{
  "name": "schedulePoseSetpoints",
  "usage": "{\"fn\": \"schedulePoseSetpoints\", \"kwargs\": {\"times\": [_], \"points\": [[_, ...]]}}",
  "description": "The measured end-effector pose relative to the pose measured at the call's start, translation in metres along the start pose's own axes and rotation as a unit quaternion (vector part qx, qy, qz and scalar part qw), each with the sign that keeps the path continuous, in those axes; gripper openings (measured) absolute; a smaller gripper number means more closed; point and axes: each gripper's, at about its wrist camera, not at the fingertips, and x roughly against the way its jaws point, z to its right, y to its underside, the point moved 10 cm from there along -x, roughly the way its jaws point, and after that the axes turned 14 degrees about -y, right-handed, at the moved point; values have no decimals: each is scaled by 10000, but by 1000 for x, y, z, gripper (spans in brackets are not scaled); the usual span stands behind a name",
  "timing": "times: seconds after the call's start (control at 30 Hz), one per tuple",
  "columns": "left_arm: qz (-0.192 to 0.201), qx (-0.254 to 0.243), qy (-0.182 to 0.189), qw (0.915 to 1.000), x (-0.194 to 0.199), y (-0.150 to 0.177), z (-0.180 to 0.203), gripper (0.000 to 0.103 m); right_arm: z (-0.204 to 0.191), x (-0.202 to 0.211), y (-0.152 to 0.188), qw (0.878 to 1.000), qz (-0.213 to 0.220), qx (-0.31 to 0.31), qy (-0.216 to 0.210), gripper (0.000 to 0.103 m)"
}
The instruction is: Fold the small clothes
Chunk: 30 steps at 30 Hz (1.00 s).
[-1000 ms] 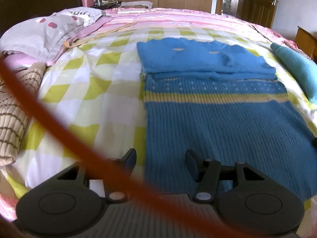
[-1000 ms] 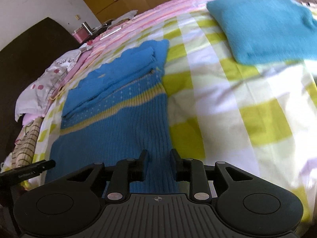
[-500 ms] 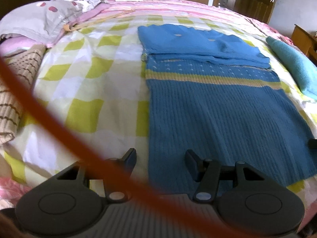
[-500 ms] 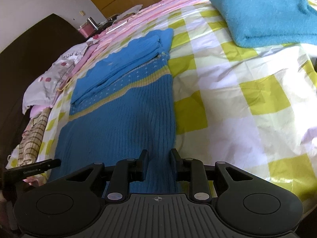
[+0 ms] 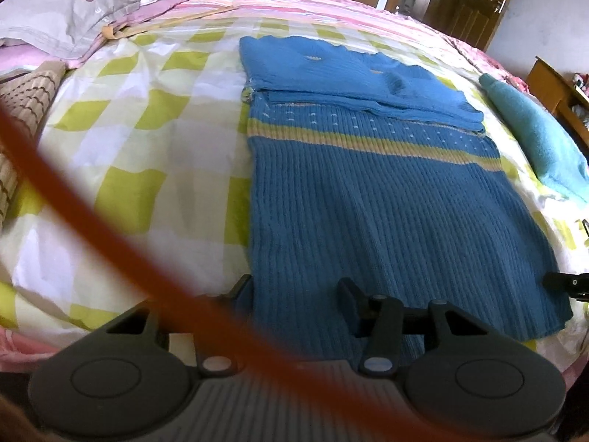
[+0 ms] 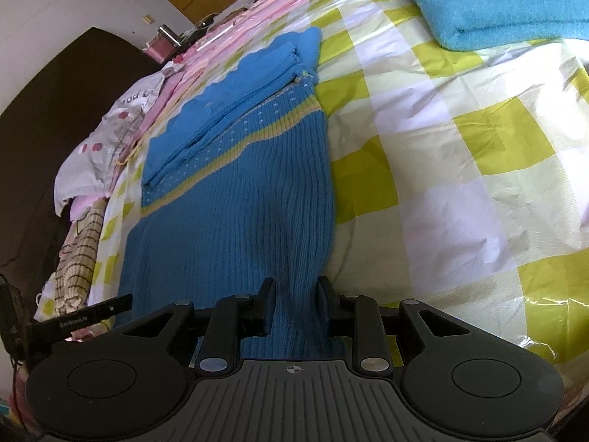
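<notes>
Right wrist: blue sweater (image 6: 235, 228) hem pinched between narrow right hand-held gripper (image 6: 293, 296) fingers.

Left gripper (image 5: 296, 291): matte black plastic, two round discs flanked by a ribbed grey centre plate, silver pivot screws at the finger roots. A blurred orange cable (image 5: 110, 235) is seen crossing the lens. Right gripper (image 6: 293, 291): same black build; a small crosshair mark is printed on its ribbed plate.
</notes>
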Motion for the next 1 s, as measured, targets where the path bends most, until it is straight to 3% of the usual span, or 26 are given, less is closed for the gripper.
{"fn": "schedulePoseSetpoints", "kwargs": {"times": [0.27, 0.43, 0.5, 0.6, 1.0], "points": [[-22, 40, -21, 10000, 0, 0, -1, 52, -3, -5, -1, 9998, -9, -120, -169, 25], [-29, 261, 47, 9996, 2, -3, -5, 25, -6, -7, 1, 9994, 23, -148, -315, 22], [-62, 338, 131, 9993, 1, -5, -5, 22, -7, -7, 1, 9993, 22, -138, -333, 22], [-85, 376, 173, 9991, -1, -6, -2, 21, -8, -9, 0, 9990, 33, -199, -396, 18], [-94, 432, 273, 9986, -4, -4, -3, 22, -10, -18, 1, 9980, -14, -234, -594, 21]]}}
